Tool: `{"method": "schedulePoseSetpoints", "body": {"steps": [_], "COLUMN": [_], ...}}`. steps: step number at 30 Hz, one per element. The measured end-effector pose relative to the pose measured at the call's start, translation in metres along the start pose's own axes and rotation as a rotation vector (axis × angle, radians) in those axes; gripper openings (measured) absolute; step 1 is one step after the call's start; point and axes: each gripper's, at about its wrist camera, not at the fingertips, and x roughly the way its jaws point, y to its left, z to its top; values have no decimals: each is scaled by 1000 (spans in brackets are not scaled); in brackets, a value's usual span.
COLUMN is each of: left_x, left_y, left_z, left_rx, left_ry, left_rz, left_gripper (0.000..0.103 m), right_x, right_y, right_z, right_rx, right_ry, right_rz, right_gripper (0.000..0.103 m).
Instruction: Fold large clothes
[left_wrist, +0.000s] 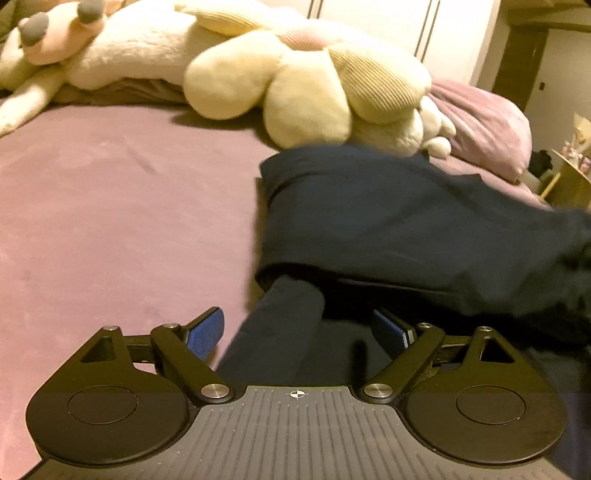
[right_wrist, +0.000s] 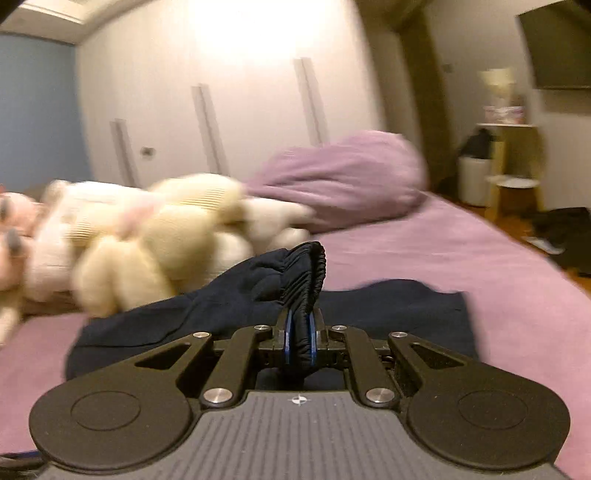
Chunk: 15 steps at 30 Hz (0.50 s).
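A dark navy garment lies folded over on the purple bed sheet. In the left wrist view a rolled navy sleeve or leg runs toward me between the fingers of my left gripper, which is open; its blue pads stand wide apart and clear of the cloth. In the right wrist view my right gripper is shut on the gathered elastic band of the navy garment, which stands up above the fingertips while the rest spreads flat below.
Cream plush toys and a pink one lie at the head of the bed, touching the garment's far edge. A purple pillow sits beside them. White wardrobe doors stand behind, a small shelf at right.
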Motion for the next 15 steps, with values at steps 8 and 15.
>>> {"method": "schedulePoseSetpoints", "body": {"steps": [8,15], "left_x": [7,-21], "left_y": [-13,-20], "left_z": [2,15], "left_rx": [63,77], "left_ry": [15,-72], "left_rz": [20,-20], "left_gripper": [91,95], "right_x": [44,50], "right_y": [-65,-47], "right_z": [-40,-27], "right_rx": [46,-39], "right_ry": [214,148], "right_rz": [-171,-337], "right_gripper": [10,24]}}
